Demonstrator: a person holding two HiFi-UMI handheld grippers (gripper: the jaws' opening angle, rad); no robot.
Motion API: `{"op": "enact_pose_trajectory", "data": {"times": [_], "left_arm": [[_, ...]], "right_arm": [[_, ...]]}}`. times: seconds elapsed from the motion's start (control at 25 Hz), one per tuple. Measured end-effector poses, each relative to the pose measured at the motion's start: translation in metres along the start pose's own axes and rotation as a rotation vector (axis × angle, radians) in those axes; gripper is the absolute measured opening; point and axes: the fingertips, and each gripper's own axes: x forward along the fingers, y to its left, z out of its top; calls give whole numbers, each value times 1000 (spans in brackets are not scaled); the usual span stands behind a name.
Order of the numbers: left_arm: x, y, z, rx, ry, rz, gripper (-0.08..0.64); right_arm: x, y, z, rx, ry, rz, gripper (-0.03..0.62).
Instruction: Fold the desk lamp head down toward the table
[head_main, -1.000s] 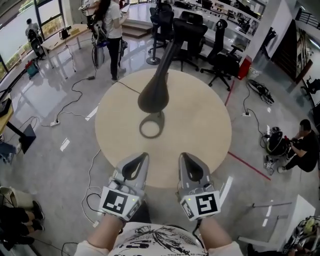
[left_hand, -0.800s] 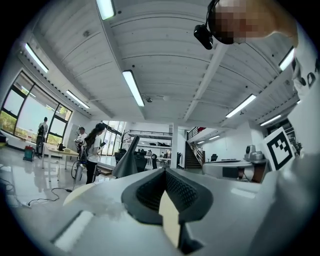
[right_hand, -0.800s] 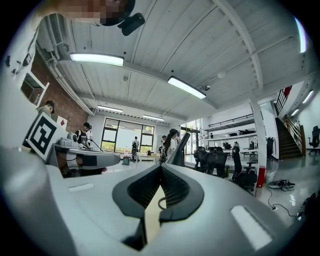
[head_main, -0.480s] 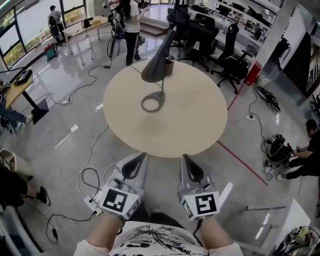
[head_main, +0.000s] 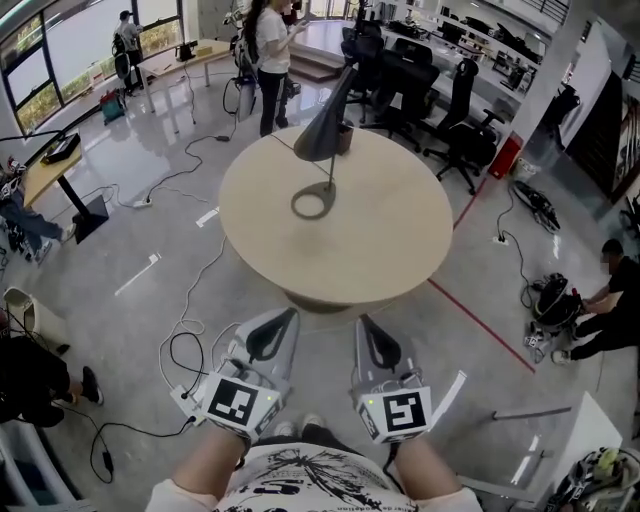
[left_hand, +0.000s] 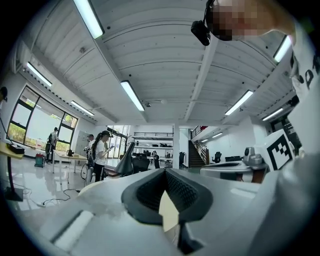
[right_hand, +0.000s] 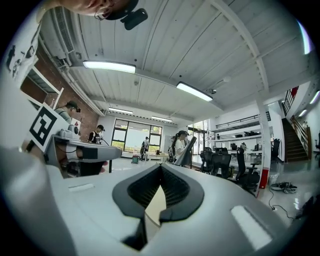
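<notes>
My left claw (head_main: 278, 322) and right claw (head_main: 368, 330) are both pressed together on nothing, held low by my body and well apart from the round desk (head_main: 390, 240). The desk lamp (head_main: 325, 130) stands toward its far side, head raised over the ring base (head_main: 312, 203). I should get closer first, then steady the base with one claw and push the head down slowly with the other.

Lamp (head_main: 326, 130) on table (head_main: 380, 240), far side

We see a dark grey desk lamp (head_main: 326, 132), beige table (head_main: 390, 230), light grey left gripper (head_main: 288, 314) and right gripper (head_main: 362, 321) with black-and-white square markers, red floor line (head_main: 480, 316).
</notes>
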Motion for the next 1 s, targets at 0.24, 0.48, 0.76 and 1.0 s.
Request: {"op": "enact_pose_trajectory", "data": {"times": [0.24, 0.48, 0.76, 1.0], "left_arm": [[-15, 3, 7, -2, -9, -35, 6], [-29, 5, 10, -7, -22, -33, 6], [-35, 2, 14, -8, -28, -39, 6], [-38, 5, 16, -10, -29, -42, 6]], "right_arm": [[-8, 17, 8, -11, 1, -20, 6], [-16, 34, 10, -11, -10, -20, 6], [-18, 37, 13, -8, -14, -15, 6], [-18, 40, 12, -9, -6, -26, 6]]}}
